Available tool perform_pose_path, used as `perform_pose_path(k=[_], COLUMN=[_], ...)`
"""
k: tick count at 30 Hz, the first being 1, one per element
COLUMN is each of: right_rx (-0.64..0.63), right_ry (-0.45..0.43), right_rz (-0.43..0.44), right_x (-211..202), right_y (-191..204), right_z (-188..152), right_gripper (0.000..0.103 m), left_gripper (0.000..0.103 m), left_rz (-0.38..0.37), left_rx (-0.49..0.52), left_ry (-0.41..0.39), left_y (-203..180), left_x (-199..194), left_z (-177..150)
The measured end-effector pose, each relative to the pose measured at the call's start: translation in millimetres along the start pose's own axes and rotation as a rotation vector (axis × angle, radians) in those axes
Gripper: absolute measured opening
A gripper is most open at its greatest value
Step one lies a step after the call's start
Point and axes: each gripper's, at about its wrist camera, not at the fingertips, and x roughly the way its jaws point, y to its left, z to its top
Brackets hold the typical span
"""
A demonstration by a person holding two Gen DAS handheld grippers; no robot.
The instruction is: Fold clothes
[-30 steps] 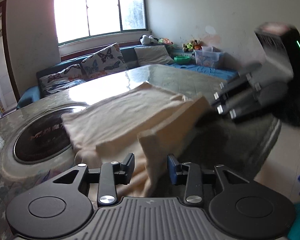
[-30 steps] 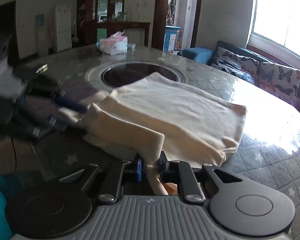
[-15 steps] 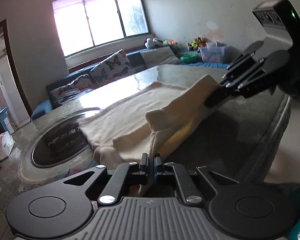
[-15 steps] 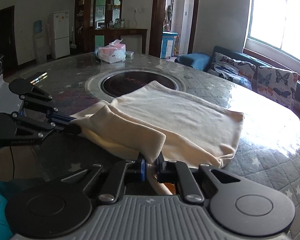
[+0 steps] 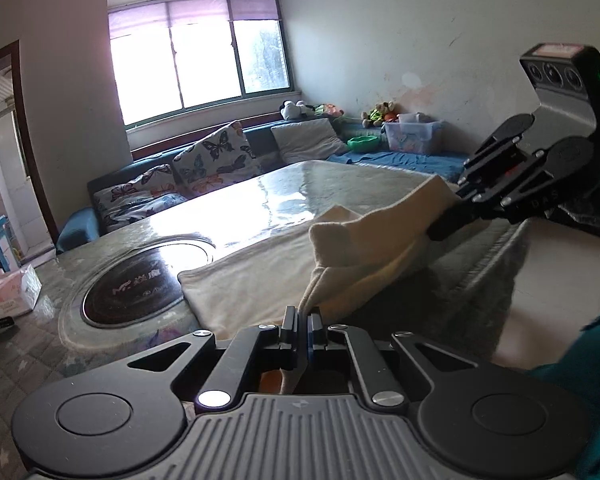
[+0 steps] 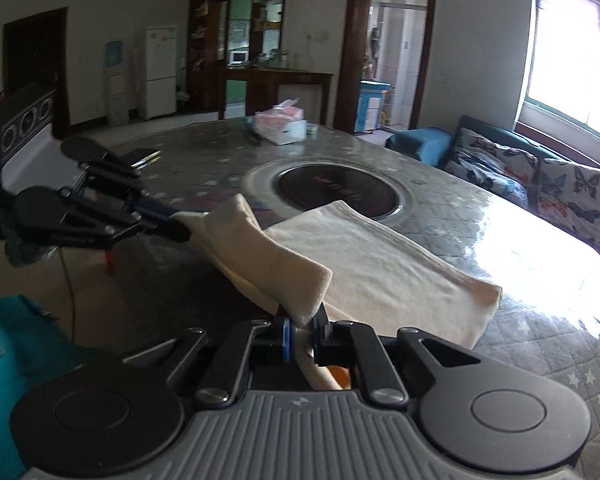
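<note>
- The cream garment (image 5: 260,276) lies flat on the table (image 5: 228,208), beside the round inset hob (image 5: 140,284); its near edge is raised off the surface.
- The left gripper (image 5: 303,330) is clamped on one corner of that edge.
- The right gripper (image 6: 302,330) is clamped on the other corner.
- Judged status: the garment appears partly folded; the raised edge is not yet laid over, so this fold remains open.
</note>
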Motion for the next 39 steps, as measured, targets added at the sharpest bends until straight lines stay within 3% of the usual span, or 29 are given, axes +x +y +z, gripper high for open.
perform_pose_path(k=[8,16,23,28,33,35,39], right_rx=[-0.021,0.035,0.085,0.159,0.243,0.272,0.33], right_ry=[-0.001,-0.012,0.036,0.092,0.118,0.126,0.096], right_rz=[-0.017,-0.064,-0.128,-0.176,-0.201,-0.211,-0.256], right_x=[-7,18,74,129,163,169,161], right_y=[16,-32,-104,-138,-149,-151,-158], right_z=[8,37,62,55,36,30,29], right_gripper=[0.009,0.009,0.009,0.011,0.015,0.019,0.029], left_gripper=[0.005,0.005,0.005,0.009,0.013,0.024,0.024], left_rz=[0.025,0.068,0.098,0.132,0.163,0.182,0.208], left_rx=[-0.011,-0.014,-0.046,-0.088,-0.104,-0.107,-0.128], left_ry=[-0.033,-0.052,0.025,0.144,0.194,0.201,0.2], left_y=[7,41,84,97,103,105,113], left_x=[7,67,159,221,239,239,231], left_z=[9,49,77,59,48,48,53])
